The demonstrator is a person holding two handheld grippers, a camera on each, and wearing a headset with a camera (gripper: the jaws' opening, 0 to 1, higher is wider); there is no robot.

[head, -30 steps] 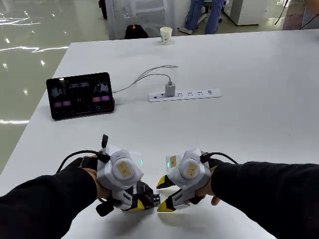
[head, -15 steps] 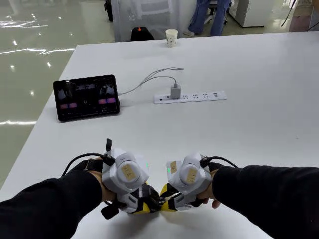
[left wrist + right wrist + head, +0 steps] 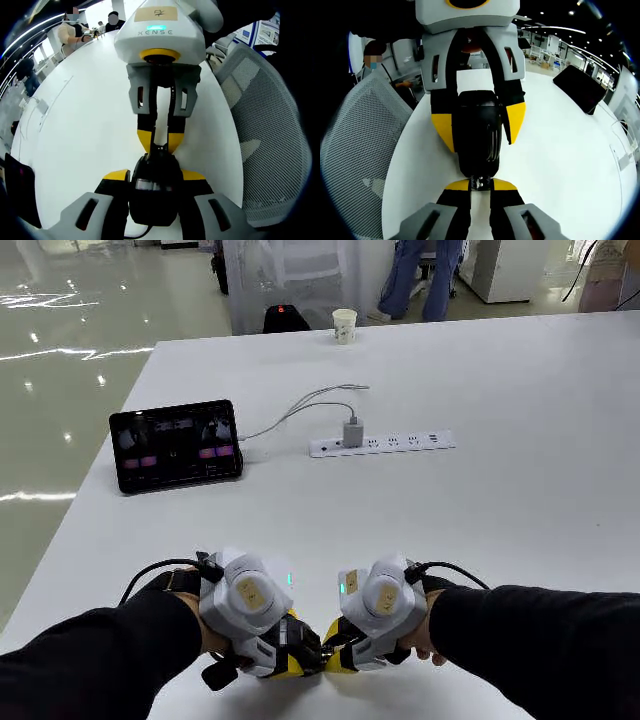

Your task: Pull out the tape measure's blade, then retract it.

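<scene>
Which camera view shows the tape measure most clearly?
The right gripper view: the black tape measure faces the camera, held between the left gripper's yellow jaws. The left gripper view shows its case from close behind; the head view shows a dark sliver of it.

Tape (image 3: 152,192): black case, clamped in left gripper (image 3: 154,175), low at near edge of table (image 3: 420,530). Blade retracted. Hook (image 3: 479,182) sits at case mouth, pinched by right gripper (image 3: 479,186).

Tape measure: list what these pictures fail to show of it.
- Head view: both tools' housings cover most of the tape measure; how far it is pulled out cannot be told.
- Left gripper view: the left tool hides the case's sides.
- Right gripper view: the right tool pinches the blade tip, which is too small to read.
</scene>
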